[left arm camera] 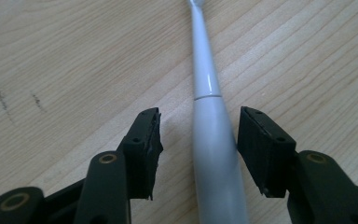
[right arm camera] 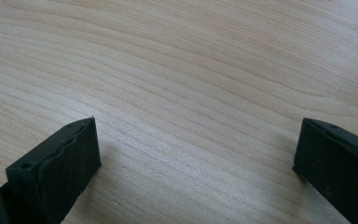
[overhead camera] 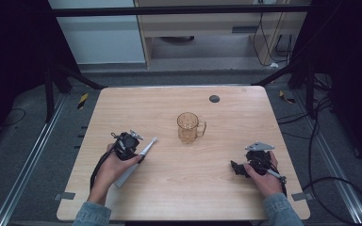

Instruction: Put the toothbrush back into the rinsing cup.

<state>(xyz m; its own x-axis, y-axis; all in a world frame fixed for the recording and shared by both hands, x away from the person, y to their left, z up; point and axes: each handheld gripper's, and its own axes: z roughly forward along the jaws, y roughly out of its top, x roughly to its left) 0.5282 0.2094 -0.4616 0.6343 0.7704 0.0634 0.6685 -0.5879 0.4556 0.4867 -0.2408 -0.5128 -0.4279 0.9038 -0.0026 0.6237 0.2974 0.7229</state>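
A white electric toothbrush (overhead camera: 127, 173) lies flat on the wooden table (overhead camera: 184, 197) at the left, its head pointing towards the middle. My left gripper (overhead camera: 134, 153) is lowered over its handle. In the left gripper view the toothbrush (left arm camera: 212, 154) runs between the jaws of my left gripper (left arm camera: 198, 111). One pad (left arm camera: 256, 144) touches the handle, and a gap remains on the other side. My right gripper (overhead camera: 235, 168) rests on the table at the right. Its jaws (right arm camera: 198, 122) stand wide open over bare wood.
A clear amber glass mug (overhead camera: 188, 127) stands upright near the table's middle, handle to the right. A small black round cap (overhead camera: 214, 99) sits in the tabletop near the far edge. Cables and dark frame legs lie on the floor around the table.
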